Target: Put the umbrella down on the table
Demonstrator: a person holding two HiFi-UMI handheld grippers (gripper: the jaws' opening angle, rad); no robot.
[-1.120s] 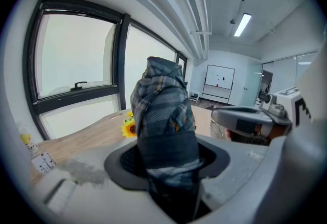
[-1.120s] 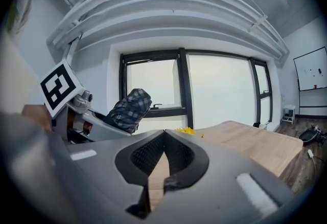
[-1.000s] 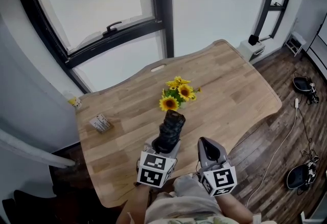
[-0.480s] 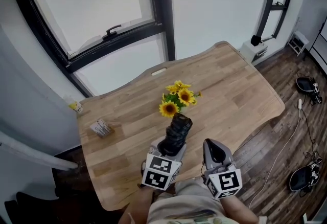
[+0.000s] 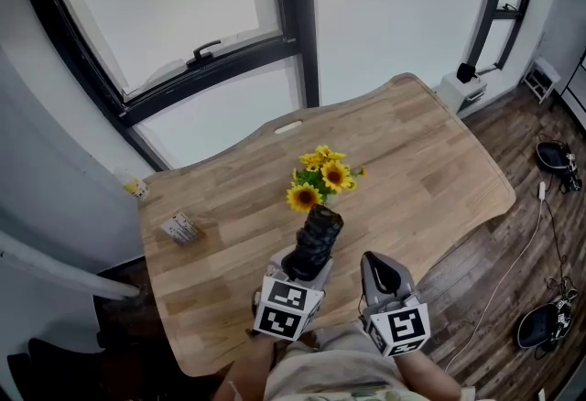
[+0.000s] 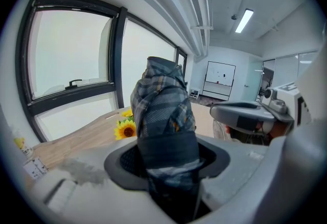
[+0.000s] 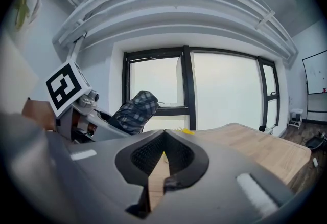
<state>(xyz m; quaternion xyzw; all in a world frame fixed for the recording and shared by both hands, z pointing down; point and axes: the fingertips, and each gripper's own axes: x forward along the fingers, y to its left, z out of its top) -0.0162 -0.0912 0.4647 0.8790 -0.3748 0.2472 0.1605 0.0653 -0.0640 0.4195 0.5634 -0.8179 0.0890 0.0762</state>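
A folded dark plaid umbrella [image 5: 316, 233] stands up out of my left gripper [image 5: 300, 264], tilted towards the sunflowers. In the left gripper view the umbrella [image 6: 163, 110] fills the middle, and the left gripper [image 6: 168, 161] is shut on its lower part. It is held above the near part of the wooden table [image 5: 430, 161], apart from the surface. My right gripper [image 5: 371, 260] hovers just to the right of it, shut with nothing between its jaws. In the right gripper view the right gripper [image 7: 163, 137] has its tips meeting, and the umbrella [image 7: 135, 108] shows at the left.
A bunch of yellow sunflowers [image 5: 320, 181] stands mid-table just beyond the umbrella's tip. A small box [image 5: 180, 228] lies near the table's left edge, a yellow-topped item [image 5: 135, 187] at the far left corner. Large windows [image 5: 174, 15] lie behind; cables and bags sit on the floor [image 5: 540, 243] at right.
Both grippers have drifted a little forward over the table's near edge towards the sunflowers. The left gripper's hold on the umbrella is unchanged.
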